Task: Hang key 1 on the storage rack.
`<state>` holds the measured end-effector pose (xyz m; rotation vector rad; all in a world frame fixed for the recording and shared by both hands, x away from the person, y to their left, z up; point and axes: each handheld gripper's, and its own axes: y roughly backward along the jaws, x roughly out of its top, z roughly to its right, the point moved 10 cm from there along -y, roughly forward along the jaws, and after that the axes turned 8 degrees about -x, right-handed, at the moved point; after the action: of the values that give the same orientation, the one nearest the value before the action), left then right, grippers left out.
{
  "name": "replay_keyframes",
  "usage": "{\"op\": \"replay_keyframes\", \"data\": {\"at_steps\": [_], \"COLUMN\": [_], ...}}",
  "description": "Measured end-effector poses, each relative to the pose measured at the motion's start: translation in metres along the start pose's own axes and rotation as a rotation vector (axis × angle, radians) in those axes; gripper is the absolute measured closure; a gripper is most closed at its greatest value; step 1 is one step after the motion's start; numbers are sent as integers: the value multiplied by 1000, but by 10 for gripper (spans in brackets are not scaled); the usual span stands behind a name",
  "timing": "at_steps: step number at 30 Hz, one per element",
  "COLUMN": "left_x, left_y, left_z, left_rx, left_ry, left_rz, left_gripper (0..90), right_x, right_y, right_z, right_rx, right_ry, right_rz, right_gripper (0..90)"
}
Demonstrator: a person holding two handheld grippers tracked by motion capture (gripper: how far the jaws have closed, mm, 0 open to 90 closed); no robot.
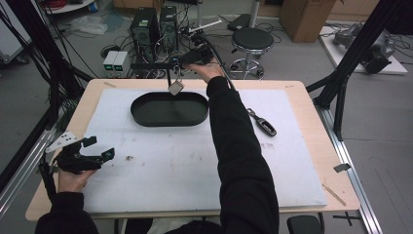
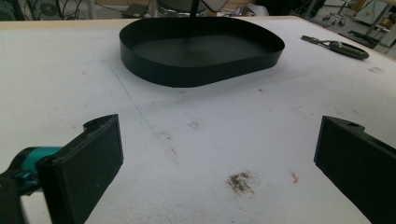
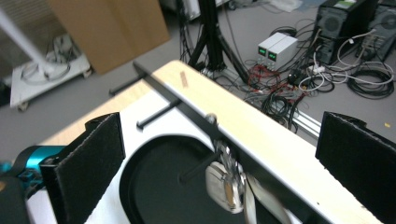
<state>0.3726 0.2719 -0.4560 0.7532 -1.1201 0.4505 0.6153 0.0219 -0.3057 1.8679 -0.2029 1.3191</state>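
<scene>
Keys point(image 1: 176, 87) hang from a peg of the black rack above the black tray point(image 1: 146, 114) at the desk's far edge, and the right gripper point(image 1: 194, 57), jaws wide apart and empty, hovers beside them. The step looks like either hanging or fetching them; next it must close on the bunch or pull away. The left gripper point(image 1: 97, 148) rests open and empty near the desk's front left.

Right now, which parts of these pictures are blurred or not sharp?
Right gripper view: the hanging keys and the black rack bar are soft. Left gripper view: the near black pads are slightly blurred and the tray sharper. High view: evenly lit, fairly sharp.
</scene>
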Motion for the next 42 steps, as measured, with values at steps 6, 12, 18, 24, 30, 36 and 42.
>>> {"op": "replay_keyframes", "data": {"at_steps": [6,12,18,24,30,36,42], "left_x": [0,0,0,0,-1,-1,-1], "left_y": [0,-1,-1,-1,-1,-2,-2], "left_z": [0,0,0,-1,-1,0,-1], "left_rx": [0,-1,-1,2,3,3,5], "left_ry": [1,0,3,4,7,5,4], "left_rz": [-2,1,3,-2,-1,-6,-9], "left_gripper": [17,17,18,17,17,17,18], "right_x": [-13,-23,-29,-37,-60,-80,-87], "right_y": [12,27,39,50,61,72,79], "right_z": [-2,-8,-7,-1,11,27,33], "right_rx": [-19,7,-3,-28,-59,-82,-96], "right_ry": [71,95,113,113,105,75,81], "right_rz": [-16,-12,-12,-13,3,4,-26], "right_gripper": [7,7,7,7,7,7,7]}}
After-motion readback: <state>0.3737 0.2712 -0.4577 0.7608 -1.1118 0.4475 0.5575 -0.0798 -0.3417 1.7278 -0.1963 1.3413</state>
